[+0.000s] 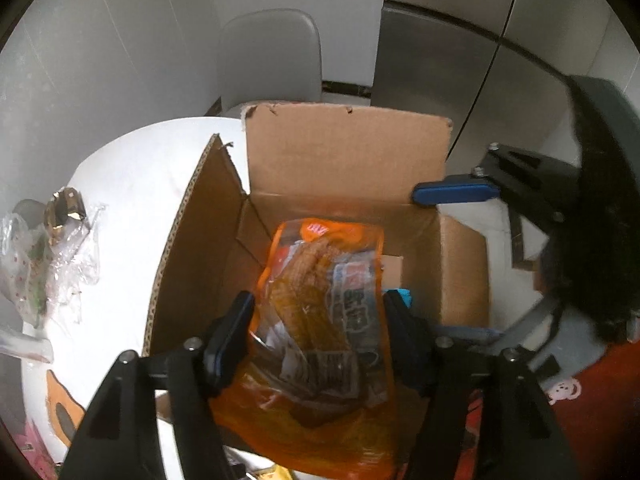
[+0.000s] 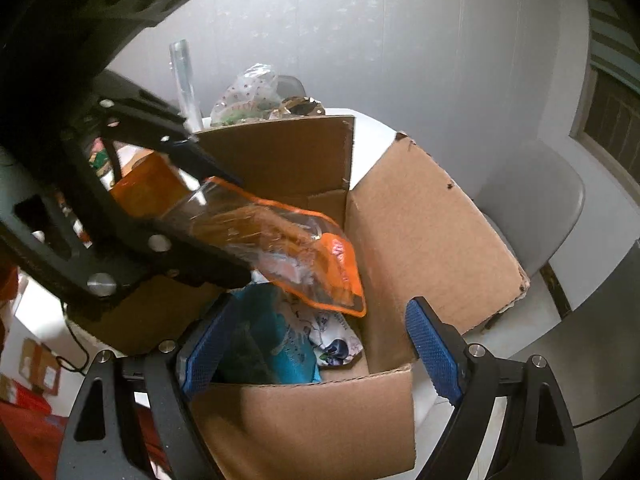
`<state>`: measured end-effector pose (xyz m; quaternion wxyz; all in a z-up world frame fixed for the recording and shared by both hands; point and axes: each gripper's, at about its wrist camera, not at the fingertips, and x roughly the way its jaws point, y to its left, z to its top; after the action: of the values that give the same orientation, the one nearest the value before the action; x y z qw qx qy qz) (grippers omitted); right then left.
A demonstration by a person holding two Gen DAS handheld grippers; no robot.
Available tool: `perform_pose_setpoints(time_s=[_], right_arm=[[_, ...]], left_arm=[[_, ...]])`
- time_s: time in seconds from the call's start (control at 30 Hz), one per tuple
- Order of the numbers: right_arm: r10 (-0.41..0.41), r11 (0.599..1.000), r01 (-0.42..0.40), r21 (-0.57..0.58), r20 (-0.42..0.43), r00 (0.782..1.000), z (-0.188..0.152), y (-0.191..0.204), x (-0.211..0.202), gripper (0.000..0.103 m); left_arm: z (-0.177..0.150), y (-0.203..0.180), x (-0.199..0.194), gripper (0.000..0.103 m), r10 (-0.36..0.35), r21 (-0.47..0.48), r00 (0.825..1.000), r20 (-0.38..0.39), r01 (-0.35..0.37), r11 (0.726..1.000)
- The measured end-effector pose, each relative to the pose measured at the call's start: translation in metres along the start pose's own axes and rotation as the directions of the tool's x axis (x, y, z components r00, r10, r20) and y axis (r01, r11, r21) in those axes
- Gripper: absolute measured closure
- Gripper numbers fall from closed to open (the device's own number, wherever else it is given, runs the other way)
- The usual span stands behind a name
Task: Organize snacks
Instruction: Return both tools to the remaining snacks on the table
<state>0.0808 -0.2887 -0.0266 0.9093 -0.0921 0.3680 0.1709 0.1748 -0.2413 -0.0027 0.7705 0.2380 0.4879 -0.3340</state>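
My left gripper (image 1: 318,316) is shut on an orange snack bag (image 1: 320,292) and holds it over the open cardboard box (image 1: 344,160). In the right wrist view the same bag (image 2: 288,248) hangs tilted into the box (image 2: 420,232) from the left gripper. A teal snack pack (image 2: 276,340) and a white printed pack (image 2: 332,332) lie inside the box. My right gripper (image 2: 316,344) is open and empty, its jaws straddling the box's near wall. It shows at the right in the left wrist view, by the box's right rim, with one blue pad (image 1: 456,194) visible.
The box stands on a round white table (image 1: 132,200). Clear plastic bags with snacks (image 1: 44,256) lie at the table's left edge. A grey chair (image 1: 272,56) and a steel fridge (image 1: 440,52) stand behind. A clear tube (image 2: 184,80) stands beyond the box.
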Motion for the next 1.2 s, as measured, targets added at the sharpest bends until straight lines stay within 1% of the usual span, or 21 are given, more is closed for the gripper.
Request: perform_pose_setpoints(time_s=[0.07, 0.17, 0.3, 0.4, 0.47, 0.57, 0.6, 0.63, 0.67, 0.73, 0.77, 0.83, 0.87, 0.9, 0.97, 1.03, 1.1, 1.17, 1.2], right_arm=[[-0.003, 1.000, 0.003, -0.006, 0.001, 1.000, 0.001, 0.000, -0.003, 0.019], [-0.011, 1.000, 0.011, -0.001, 0.009, 1.000, 0.001, -0.001, -0.006, 0.019], [-0.010, 1.000, 0.009, 0.008, 0.018, 1.000, 0.001, -0.003, -0.013, 0.019], [-0.015, 1.000, 0.015, 0.003, 0.037, 0.999, 0.001, -0.002, -0.023, 0.019], [-0.036, 0.999, 0.037, -0.005, 0.090, 0.995, 0.005, 0.004, -0.038, 0.019], [-0.020, 1.000, 0.024, -0.019, 0.184, 0.983, 0.010, 0.017, -0.069, 0.019], [-0.003, 0.999, 0.010, -0.032, 0.223, 0.975, 0.011, 0.026, -0.081, 0.019], [0.015, 0.999, -0.003, -0.051, 0.250, 0.968, 0.012, 0.034, -0.090, 0.019], [0.031, 0.997, -0.012, -0.070, 0.267, 0.963, 0.012, 0.043, -0.096, 0.019], [0.068, 0.993, -0.037, -0.110, 0.291, 0.954, 0.013, 0.064, -0.105, 0.019], [0.100, 0.989, -0.061, -0.138, 0.302, 0.948, 0.012, 0.079, -0.109, 0.019], [0.148, 0.979, -0.096, -0.177, 0.307, 0.940, 0.013, 0.105, -0.108, 0.020], [0.167, 0.975, -0.110, -0.193, 0.309, 0.936, 0.011, 0.114, -0.107, 0.020], [0.187, 0.970, -0.125, -0.209, 0.308, 0.933, 0.010, 0.125, -0.107, 0.020], [0.235, 0.958, -0.169, -0.232, 0.295, 0.926, 0.004, 0.147, -0.098, 0.020], [0.273, 0.949, -0.211, -0.235, 0.276, 0.921, -0.004, 0.164, -0.084, 0.020], [0.284, 0.949, -0.234, -0.213, 0.250, 0.926, -0.013, 0.174, -0.064, 0.020], [0.281, 0.954, -0.247, -0.171, 0.215, 0.935, -0.024, 0.180, -0.037, 0.020], [0.278, 0.956, -0.249, -0.156, 0.201, 0.939, -0.026, 0.185, -0.026, 0.021]], left_arm=[[0.006, 0.003, 0.003, 0.039, 0.003, -0.004, 1.000, -0.003, -0.003, 1.000], [0.013, 0.007, -0.004, 0.037, -0.017, -0.030, 1.000, 0.023, 0.018, 0.999], [0.014, 0.008, -0.019, 0.036, -0.006, -0.040, 0.998, 0.062, 0.008, 0.999], [0.002, 0.012, -0.045, 0.033, 0.002, -0.071, 0.991, 0.137, 0.008, 0.997], [-0.010, 0.015, -0.066, 0.020, 0.017, -0.097, 0.980, 0.199, 0.002, 0.995], [-0.038, 0.022, -0.102, 0.018, 0.080, -0.154, 0.955, 0.287, -0.037, 0.987], [-0.050, 0.023, -0.112, 0.018, 0.102, -0.172, 0.945, 0.310, -0.050, 0.984], [-0.065, 0.026, -0.123, 0.018, 0.129, -0.195, 0.934, 0.334, -0.066, 0.979], [-0.073, 0.028, -0.129, 0.018, 0.149, -0.212, 0.927, 0.345, -0.077, 0.974], [-0.097, 0.032, -0.141, 0.017, 0.208, -0.259, 0.908, 0.364, -0.116, 0.959], [-0.116, 0.035, -0.147, 0.017, 0.246, -0.290, 0.893, 0.376, -0.139, 0.947], [-0.143, 0.038, -0.150, 0.016, 0.301, -0.337, 0.875, 0.379, -0.172, 0.926], [-0.163, 0.041, -0.149, 0.016, 0.338, -0.377, 0.864, 0.373, -0.192, 0.906], [-0.175, 0.041, -0.146, 0.016, 0.359, -0.402, 0.859, 0.365, -0.203, 0.893], [-0.213, 0.047, -0.137, 0.016, 0.405, -0.478, 0.845, 0.350, -0.211, 0.853], [-0.244, 0.052, -0.123, 0.016, 0.418, -0.532, 0.846, 0.331, -0.198, 0.823], [-0.270, 0.057, -0.107, 0.016, 0.434, -0.575, 0.851, 0.295, -0.205, 0.792], [-0.297, 0.064, -0.083, 0.016, 0.433, -0.623, 0.867, 0.246, -0.201, 0.756], [-0.310, 0.069, -0.071, 0.016, 0.431, -0.650, 0.875, 0.221, -0.198, 0.734]])
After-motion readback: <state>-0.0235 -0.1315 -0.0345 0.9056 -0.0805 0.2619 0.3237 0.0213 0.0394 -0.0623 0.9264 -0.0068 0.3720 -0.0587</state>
